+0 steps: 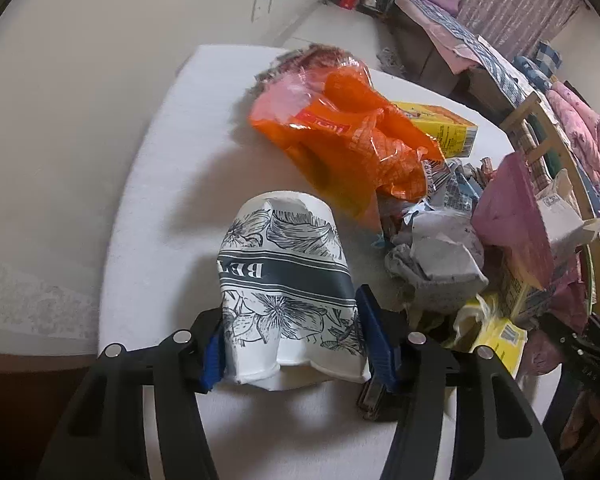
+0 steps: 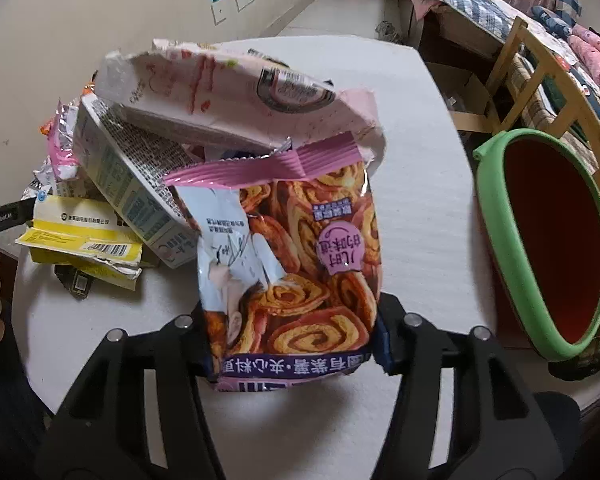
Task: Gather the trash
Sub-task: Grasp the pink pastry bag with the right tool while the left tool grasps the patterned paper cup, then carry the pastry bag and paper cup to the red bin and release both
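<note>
Where jaws pinch, snack bag (image 2: 300, 248) hides blue pads.

Paper cup (image 1: 288, 276): "BE…", upside down. Snack bag (image 2: 296, 264): Chinese txt.

The left hand-held gripper (image 1: 290, 344) has its blue pads pressed against both sides of a crushed paper cup (image 1: 284, 280) with a black floral print, lying on the white tabletop (image 1: 180, 152). Beyond the cup lies an orange plastic bag (image 1: 348, 136); a yellow carton (image 1: 444, 128) and crumpled paper (image 1: 436, 256) lie to its right.
</note>
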`<state>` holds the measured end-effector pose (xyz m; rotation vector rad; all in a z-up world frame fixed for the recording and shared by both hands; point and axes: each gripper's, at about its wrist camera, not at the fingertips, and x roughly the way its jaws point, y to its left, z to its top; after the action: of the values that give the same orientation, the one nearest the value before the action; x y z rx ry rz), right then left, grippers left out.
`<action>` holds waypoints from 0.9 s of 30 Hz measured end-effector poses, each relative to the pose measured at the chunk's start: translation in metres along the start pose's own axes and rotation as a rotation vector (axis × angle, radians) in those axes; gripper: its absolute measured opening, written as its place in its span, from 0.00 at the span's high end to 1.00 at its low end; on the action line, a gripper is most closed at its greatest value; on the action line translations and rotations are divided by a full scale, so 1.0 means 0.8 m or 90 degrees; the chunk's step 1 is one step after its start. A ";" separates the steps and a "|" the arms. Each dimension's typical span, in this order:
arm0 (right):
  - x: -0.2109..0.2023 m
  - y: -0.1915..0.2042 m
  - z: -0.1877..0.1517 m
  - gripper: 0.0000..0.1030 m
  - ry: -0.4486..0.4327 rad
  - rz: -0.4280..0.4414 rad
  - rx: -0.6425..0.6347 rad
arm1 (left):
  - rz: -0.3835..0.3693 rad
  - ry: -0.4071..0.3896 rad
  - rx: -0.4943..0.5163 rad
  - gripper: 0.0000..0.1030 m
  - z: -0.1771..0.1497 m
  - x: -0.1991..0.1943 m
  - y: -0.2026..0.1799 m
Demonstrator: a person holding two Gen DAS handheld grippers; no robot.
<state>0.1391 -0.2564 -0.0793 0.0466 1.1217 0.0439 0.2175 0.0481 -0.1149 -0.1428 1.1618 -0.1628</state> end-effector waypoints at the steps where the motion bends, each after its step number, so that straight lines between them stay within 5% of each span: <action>1: -0.005 0.000 -0.001 0.47 -0.003 0.000 0.003 | 0.001 -0.007 0.000 0.47 -0.001 -0.006 0.000; 15: -0.064 -0.004 -0.016 0.48 -0.048 0.026 0.017 | 0.006 -0.068 0.006 0.47 -0.029 -0.101 -0.009; 27: -0.100 -0.038 -0.034 0.48 -0.077 0.048 0.050 | 0.002 -0.068 0.078 0.47 -0.063 -0.134 -0.093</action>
<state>0.0804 -0.2911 -0.0210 0.1599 1.0009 0.0628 0.1253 -0.0047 -0.0234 -0.0411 1.0424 -0.2206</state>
